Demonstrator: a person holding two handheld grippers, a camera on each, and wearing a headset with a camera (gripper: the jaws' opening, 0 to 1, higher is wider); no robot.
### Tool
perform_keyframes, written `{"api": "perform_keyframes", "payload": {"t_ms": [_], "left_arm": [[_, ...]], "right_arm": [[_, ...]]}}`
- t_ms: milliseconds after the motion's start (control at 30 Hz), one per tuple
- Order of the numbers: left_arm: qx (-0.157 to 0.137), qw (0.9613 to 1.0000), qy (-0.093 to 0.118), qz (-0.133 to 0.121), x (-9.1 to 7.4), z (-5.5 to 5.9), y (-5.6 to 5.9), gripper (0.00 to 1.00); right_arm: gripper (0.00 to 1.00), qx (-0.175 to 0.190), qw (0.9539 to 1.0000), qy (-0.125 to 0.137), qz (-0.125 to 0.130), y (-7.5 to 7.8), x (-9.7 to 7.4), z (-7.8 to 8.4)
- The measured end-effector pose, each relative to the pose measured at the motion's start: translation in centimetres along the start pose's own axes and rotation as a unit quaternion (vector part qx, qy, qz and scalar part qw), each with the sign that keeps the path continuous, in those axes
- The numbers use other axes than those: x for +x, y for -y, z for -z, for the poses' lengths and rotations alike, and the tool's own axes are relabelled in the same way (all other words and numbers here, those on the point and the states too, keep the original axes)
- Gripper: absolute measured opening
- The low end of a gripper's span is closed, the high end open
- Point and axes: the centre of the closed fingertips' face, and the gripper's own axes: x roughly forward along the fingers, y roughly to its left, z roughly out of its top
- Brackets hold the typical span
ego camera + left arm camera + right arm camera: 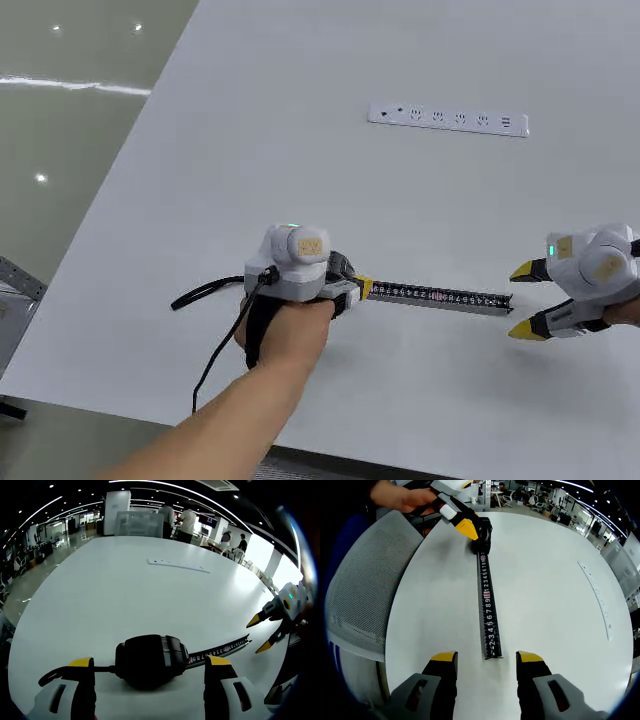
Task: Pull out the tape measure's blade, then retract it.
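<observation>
A black tape measure case (341, 266) lies on the white table (300, 130), its wrist strap (200, 293) trailing left. The blade (440, 296) runs out of it to the right and lies flat. My left gripper (350, 276) is open around the case (150, 660), with a small gap on each side between jaw and case. My right gripper (522, 300) is open, just past the blade's end hook (508, 301). In the right gripper view the blade's tip (492, 652) lies a little ahead of the gripper (487, 656), between its yellow tips and apart from them.
A white power strip (447, 119) lies at the far side of the table. A grey mesh chair (365, 595) stands by the near table edge. Several people stand beyond the table's far end (187, 517). A black cable (225, 345) hangs from the left gripper.
</observation>
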Motion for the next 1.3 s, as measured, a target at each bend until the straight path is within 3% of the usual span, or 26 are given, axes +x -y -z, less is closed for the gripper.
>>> {"api": "perform_keyframes", "payload": {"t_ms": [400, 833, 1300], "left_arm": [[-0.01, 0.9999, -0.004, -0.003, 1.0, 0.2, -0.2, 0.84], [-0.02, 0.9998, -0.003, -0.005, 1.7, 0.3, -0.5, 0.78], [-0.025, 0.9997, 0.001, -0.005, 1.9, 0.6, -0.4, 0.73]], "right_arm": [[0.31, -0.025, 0.9993, -0.012, -0.024, 0.3, 1.2, 0.6], [0.16, -0.014, 0.9991, -0.01, -0.038, 0.7, 1.9, 0.9], [0.14, -0.022, 0.9987, -0.014, -0.044, 0.7, 2.0, 0.9]]}}
